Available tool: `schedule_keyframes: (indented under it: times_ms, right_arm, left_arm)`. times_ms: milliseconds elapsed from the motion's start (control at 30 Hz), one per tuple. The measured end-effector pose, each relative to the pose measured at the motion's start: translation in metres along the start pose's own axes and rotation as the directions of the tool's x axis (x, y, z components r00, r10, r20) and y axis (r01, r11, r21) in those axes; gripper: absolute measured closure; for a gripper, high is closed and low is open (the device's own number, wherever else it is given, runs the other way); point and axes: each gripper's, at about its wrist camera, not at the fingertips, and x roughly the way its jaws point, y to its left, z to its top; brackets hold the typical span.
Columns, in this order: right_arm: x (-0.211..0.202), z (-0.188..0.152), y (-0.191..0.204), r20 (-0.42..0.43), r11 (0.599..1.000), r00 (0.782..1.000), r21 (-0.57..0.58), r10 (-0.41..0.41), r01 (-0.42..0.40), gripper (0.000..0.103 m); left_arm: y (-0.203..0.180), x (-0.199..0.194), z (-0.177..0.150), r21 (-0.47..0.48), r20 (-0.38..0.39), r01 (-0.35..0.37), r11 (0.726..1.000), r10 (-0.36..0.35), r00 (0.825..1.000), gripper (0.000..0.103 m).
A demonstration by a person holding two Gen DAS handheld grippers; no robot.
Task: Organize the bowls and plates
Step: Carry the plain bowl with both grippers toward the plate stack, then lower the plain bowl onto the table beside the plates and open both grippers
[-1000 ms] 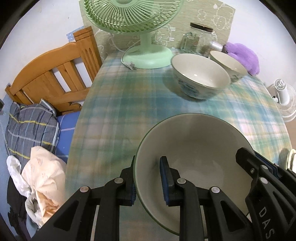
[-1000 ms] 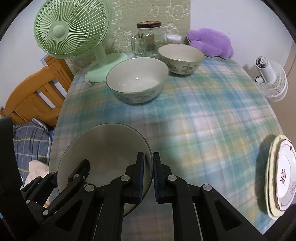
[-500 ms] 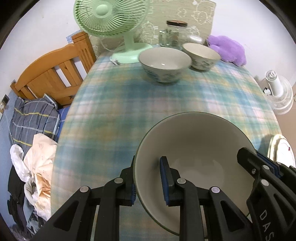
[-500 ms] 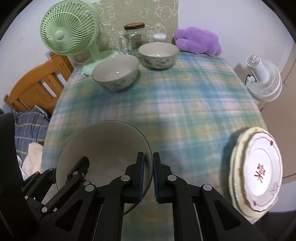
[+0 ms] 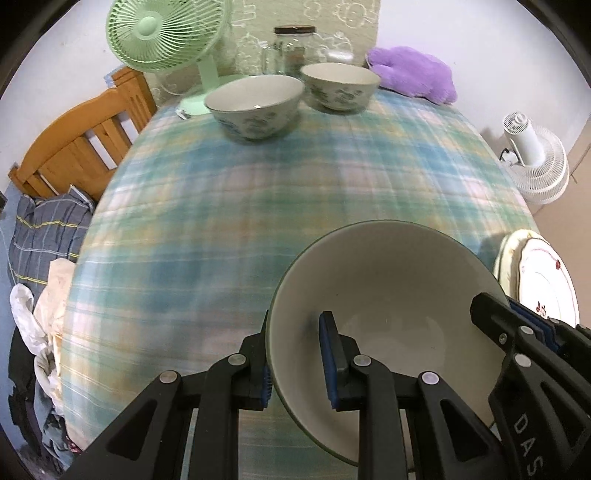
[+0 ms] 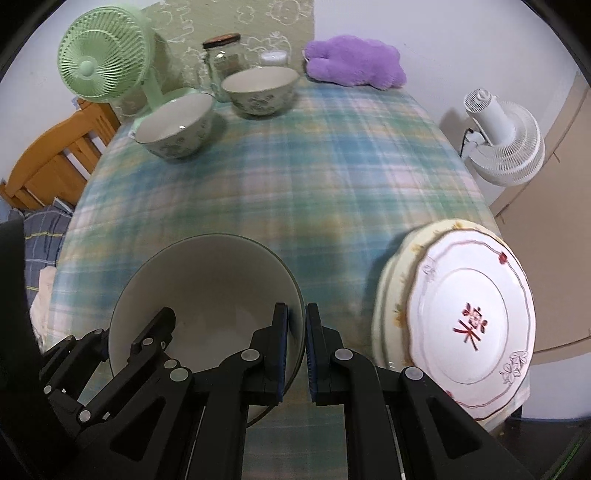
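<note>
While gripped on both sides, large bowl [image 5: 388, 295] held above the near end of the table [image 5: 258, 192], empty inside, plain pale glaze with a dark rim. Left hand-held gripper [image 5: 295, 354] pinching the bowl's left wall, one pad outside, one pad inside. Right hand-held gripper [image 6: 295, 343] pressed tight on the opposite wall, inner pad within the bowl, outer pad just outside the rim (its black fingers also visible at the right edge of the left view). Whether the bowl's base touches the cloth: cannot tell, underside hidden.

Just beside the bowl on the right, a stack of plates [image 6: 461, 314] at the table's near right corner: white plate with a red mark in its centre on top, a cream plate beneath, nothing lying on them.

At the far end of the table, two smaller patterned bowls, both empty: nearer bowl [image 5: 255, 105] to the left, farther bowl [image 5: 340, 86] to the right, close together but apart. Behind them a glass jar [image 5: 291, 48] with a dark lid, brownish contents low inside, too blurred to name. Green fan [image 5: 166, 33] at the far left corner, purple plush [image 5: 413, 74] at the far right. White fan [image 6: 502, 140] on the floor past the table's right edge. Wooden bed frame [image 5: 81, 147] and striped bedding [image 5: 40, 236] to the left.
</note>
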Motion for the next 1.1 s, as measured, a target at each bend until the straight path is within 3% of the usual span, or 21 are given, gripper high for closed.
schedule_keyframes:
  times_ms: [633,833,967,1100]
  right_arm:
    - [0.013,-0.015,-0.018,-0.067,0.999,0.997,-0.040,0.034,-0.037,0.091]
    - [0.014,-0.017,-0.019,-0.080,0.999,0.996,-0.038,0.034,-0.037,0.088]
    - [0.017,-0.016,-0.019,-0.092,0.998,0.995,-0.039,0.037,-0.041,0.086]
    - [0.015,-0.013,-0.020,-0.087,0.998,0.995,-0.037,0.048,-0.051,0.086]
  left_arm:
    - [-0.014,0.005,-0.024,-0.043,-0.076,-0.024,0.999,0.021,0.997,0.082]
    - [-0.017,0.006,-0.024,-0.025,-0.081,-0.031,0.999,0.029,0.996,0.065]
    - [-0.017,0.002,-0.024,-0.022,-0.066,-0.027,0.999,0.026,0.998,0.040]
    - [-0.019,-0.005,-0.022,-0.008,-0.042,-0.019,1.000,0.018,0.999,0.030]
